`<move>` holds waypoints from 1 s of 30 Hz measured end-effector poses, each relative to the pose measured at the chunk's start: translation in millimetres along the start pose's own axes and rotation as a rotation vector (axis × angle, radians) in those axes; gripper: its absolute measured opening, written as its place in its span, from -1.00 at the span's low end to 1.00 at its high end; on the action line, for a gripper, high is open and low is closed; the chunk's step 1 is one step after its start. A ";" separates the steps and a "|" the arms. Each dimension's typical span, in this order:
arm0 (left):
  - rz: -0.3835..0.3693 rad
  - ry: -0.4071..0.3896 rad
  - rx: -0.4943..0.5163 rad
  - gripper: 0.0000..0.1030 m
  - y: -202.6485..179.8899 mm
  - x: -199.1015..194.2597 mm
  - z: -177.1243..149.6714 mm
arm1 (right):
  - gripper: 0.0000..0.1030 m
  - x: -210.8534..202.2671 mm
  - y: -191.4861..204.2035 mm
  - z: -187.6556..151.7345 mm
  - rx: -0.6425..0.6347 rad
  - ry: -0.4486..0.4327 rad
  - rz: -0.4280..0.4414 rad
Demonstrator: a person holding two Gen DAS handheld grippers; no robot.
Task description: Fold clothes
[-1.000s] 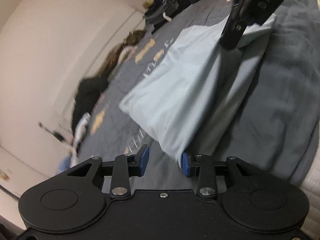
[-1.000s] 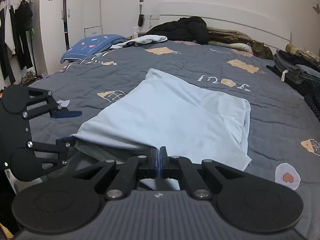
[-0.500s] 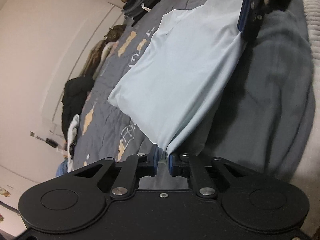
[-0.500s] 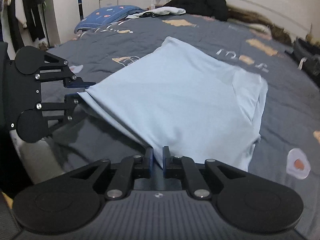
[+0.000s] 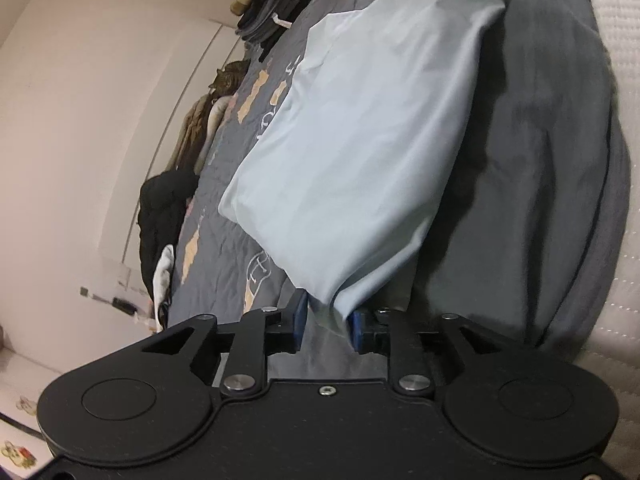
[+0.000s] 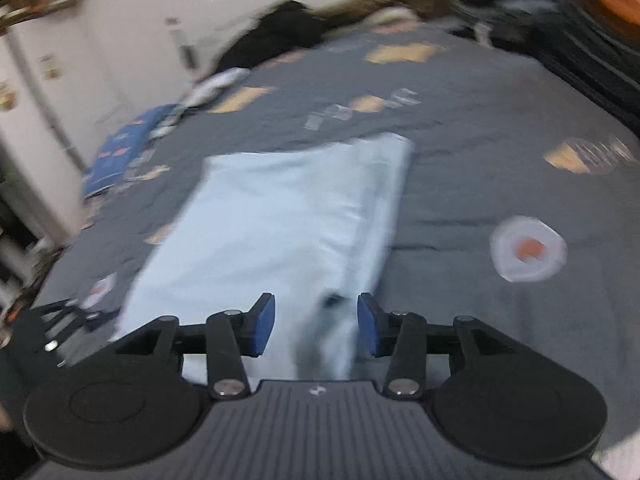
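A light blue garment (image 5: pixel 360 140) lies folded flat on the grey patterned quilt (image 5: pixel 224 184). Its near corner hangs loosely between the blue pads of my left gripper (image 5: pixel 328 322), whose jaws are opening and do not pinch it. In the blurred right wrist view the same garment (image 6: pixel 272 232) stretches away from my right gripper (image 6: pixel 316 322). Those jaws are opening wide, with the cloth's near edge lying between them unpressed. The left gripper's dark linkage (image 6: pixel 60 320) shows at that view's lower left.
A black jacket (image 5: pixel 160 216) and brown clothes lie along the headboard. A stack of dark folded clothes (image 5: pixel 272 4) sits at the quilt's far side. A blue pillow (image 6: pixel 120 152) lies by the wardrobe. The quilt's grey edge (image 5: pixel 540 160) drapes over the white mattress (image 5: pixel 616 80).
Half a second ago both grippers were shut on the garment's near edge; now both have their jaws apart and the cloth lies loose. The right gripper has rolled and left the left wrist view.
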State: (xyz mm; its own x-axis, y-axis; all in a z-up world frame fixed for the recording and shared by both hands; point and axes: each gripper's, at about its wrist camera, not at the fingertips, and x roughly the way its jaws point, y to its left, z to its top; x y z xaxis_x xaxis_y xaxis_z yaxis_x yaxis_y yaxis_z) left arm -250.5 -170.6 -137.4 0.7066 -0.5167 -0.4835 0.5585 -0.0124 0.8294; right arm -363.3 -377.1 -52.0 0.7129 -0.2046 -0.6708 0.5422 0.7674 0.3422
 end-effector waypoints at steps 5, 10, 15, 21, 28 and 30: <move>0.009 -0.002 -0.027 -0.51 -0.8 1.2 0.3 | -0.10 20.2 0.7 -0.6 0.025 0.021 -0.014; 0.013 -0.001 -0.055 -0.51 0.9 1.0 -0.1 | -0.20 35.5 1.8 1.6 0.057 0.017 -0.003; 0.016 -0.004 -0.052 -0.51 -3.7 -2.4 -1.2 | -0.86 24.3 1.6 5.4 0.056 -0.051 -0.004; 0.019 0.000 -0.044 -0.50 -6.0 -0.8 0.8 | -0.84 35.1 -10.5 8.2 0.114 -0.041 -0.046; 0.012 -0.015 0.009 -0.58 -8.0 4.8 0.6 | -0.38 33.4 -4.8 7.2 0.073 -0.050 -0.085; -0.015 -0.018 0.004 -0.71 -2.3 5.2 -0.8 | -0.35 36.7 -5.4 6.3 0.079 -0.034 -0.078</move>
State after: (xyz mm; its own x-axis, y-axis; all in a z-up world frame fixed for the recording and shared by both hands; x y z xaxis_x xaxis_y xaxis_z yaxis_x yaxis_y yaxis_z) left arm -247.7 -172.6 -142.1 0.6902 -0.5313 -0.4913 0.5675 -0.0240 0.8231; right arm -337.2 -392.6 -74.3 0.6809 -0.2835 -0.6752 0.6293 0.6981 0.3415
